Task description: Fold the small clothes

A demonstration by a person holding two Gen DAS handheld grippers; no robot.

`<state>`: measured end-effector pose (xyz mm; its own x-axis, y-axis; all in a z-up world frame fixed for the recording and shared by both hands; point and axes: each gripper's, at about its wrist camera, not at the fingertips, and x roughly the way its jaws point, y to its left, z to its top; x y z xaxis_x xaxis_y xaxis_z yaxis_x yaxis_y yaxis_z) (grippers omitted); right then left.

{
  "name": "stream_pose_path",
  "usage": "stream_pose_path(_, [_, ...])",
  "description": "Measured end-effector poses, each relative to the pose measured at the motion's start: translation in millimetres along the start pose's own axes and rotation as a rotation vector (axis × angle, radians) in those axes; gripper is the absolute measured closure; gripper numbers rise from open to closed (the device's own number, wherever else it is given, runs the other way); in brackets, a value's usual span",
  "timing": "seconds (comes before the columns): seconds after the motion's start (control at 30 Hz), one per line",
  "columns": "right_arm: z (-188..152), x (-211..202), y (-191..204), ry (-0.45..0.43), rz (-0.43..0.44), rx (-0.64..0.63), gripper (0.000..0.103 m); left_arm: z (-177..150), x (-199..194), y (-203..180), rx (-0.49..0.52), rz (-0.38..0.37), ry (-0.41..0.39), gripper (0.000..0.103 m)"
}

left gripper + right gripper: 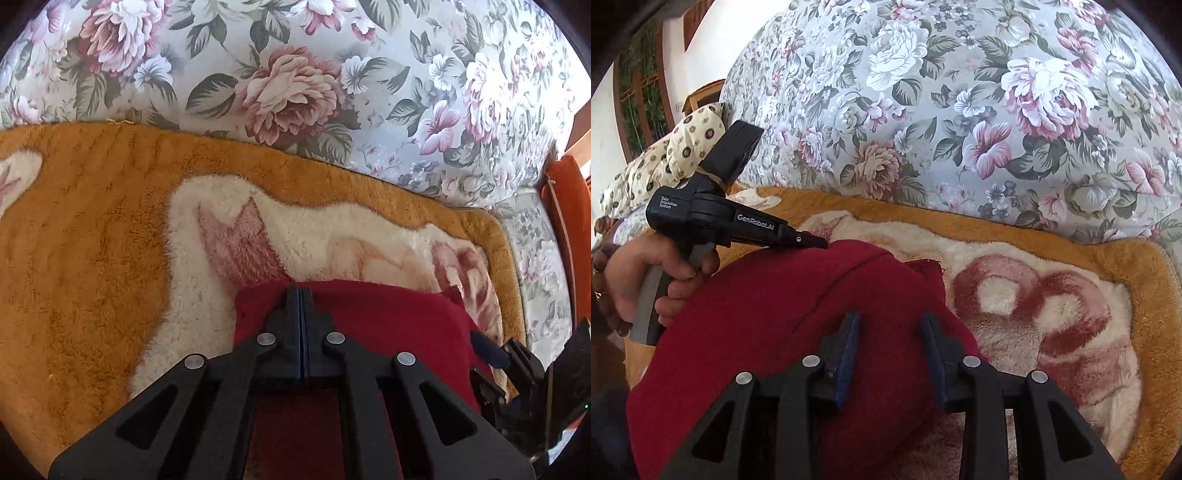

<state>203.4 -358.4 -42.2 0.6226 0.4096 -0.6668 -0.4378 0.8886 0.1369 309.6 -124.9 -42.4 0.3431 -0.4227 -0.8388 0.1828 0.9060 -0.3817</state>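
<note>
Here, a dark red garment (369,332) bunched on a fluffy orange-and-cream blanket (92,258), directly under and ahead of both sets of jaws. Left gripper (301,291) with jaws pressed fully together, tips at the garment's far edge; cannot tell whether any cloth is caught between them. From the right wrist view, that same left gripper (812,242) held in a hand (646,280) at the upper left, its tip touching the top of the red mound (775,314). Right gripper (891,321) with jaws parted wide, nothing between them, hovering over the garment's right edge, blue pads (849,350) facing inward. Beyond the jaws, blanket with a pink rose pattern (1034,314), then a grey floral-print cushion back (960,110) rising behind it. Far left of the right jaws, a cream patterned pillow (665,155); far right of the left jaws, an orange cushion (565,206).
</note>
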Motion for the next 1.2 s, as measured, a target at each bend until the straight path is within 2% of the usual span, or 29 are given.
stream_pose_path(0.07, [0,-1,1,-0.003,-0.005,-0.003,0.070,-2,-19,-10,0.035,0.036,-0.038,0.101])
stream_pose_path(0.1, [1,-3,1,-0.003,-0.004,0.002,0.070,-6,-35,-15,0.049,0.022,-0.074,0.100])
stream_pose_path(0.2, [10,-22,7,-0.006,-0.060,0.017,0.069,-30,-82,-27,0.075,-0.096,-0.145,0.100])
stream_pose_path(0.27, [14,-55,21,-0.081,-0.004,0.027,0.069,-53,-101,-35,0.103,-0.125,-0.158,0.100])
stream_pose_path(0.33, [10,-78,41,-0.108,0.068,-0.021,0.069,-82,-108,-38,0.117,-0.140,-0.135,0.100])
stream_pose_path(0.4, [-2,-88,67,-0.060,0.187,-0.108,0.069,-102,-100,-40,0.127,-0.154,-0.094,0.100])
stream_pose_path(0.43, [-10,-86,77,-0.029,0.196,-0.156,0.069,-110,-92,-42,0.141,-0.147,-0.070,0.100])
stream_pose_path(0.5, [-28,-68,88,0.078,0.089,-0.257,0.069,-120,-74,-49,0.153,-0.155,-0.029,0.100])
stream_pose_path(0.53, [-42,-55,84,0.130,0.040,-0.267,0.070,-122,-69,-51,0.154,-0.165,-0.029,0.100])
stream_pose_path(0.57, [-51,-54,78,0.089,0.037,-0.256,0.070,-123,-66,-52,0.155,-0.160,-0.039,0.100])
stream_pose_path(0.6, [-56,-56,70,0.039,0.056,-0.197,0.070,-122,-66,-51,0.147,-0.165,-0.037,0.100])
stream_pose_path(0.7, [-50,-59,62,0.010,0.072,-0.076,0.070,-115,-72,-44,0.108,-0.197,-0.019,0.100])
stream_pose_path(0.77, [-44,-67,65,0.014,0.073,-0.042,0.070,-117,-89,-42,0.122,-0.189,-0.055,0.100])
stream_pose_path(0.83, [-38,-85,59,-0.020,0.104,0.073,0.069,-121,-108,-35,0.130,-0.162,-0.121,0.090])
stream_pose_path(0.87, [-38,-95,54,-0.052,0.112,0.139,0.063,-123,-115,-30,0.130,-0.150,-0.148,0.066])
stream_pose_path(0.9, [-40,-107,47,-0.091,0.106,0.229,0.057,-125,-119,-25,0.127,-0.135,-0.180,0.034])
stream_pose_path(0.93, [-42,-113,42,-0.114,0.095,0.298,0.039,-127,-120,-19,0.114,-0.124,-0.204,0.026])
stream_pose_path(0.97, [-48,-115,33,-0.131,0.096,0.399,0.031,-128,-119,-13,0.098,-0.118,-0.218,0.024])
stream_pose_path(1.03, [-60,-109,22,-0.123,0.150,0.548,0.031,-128,-106,1,0.037,-0.144,-0.182,0.024])
stream_pose_path(1.1, [-73,-94,10,-0.084,0.186,0.679,0.031,-128,-91,12,-0.036,-0.202,-0.133,0.024])
stream_pose_path(1.17, [-83,-78,0,-0.052,0.214,0.751,0.031,-129,-77,20,-0.092,-0.249,-0.098,0.024])
stream_pose_path(1.2, [-87,-71,-2,-0.040,0.224,0.781,0.031,-131,-75,22,-0.109,-0.277,-0.116,0.024])
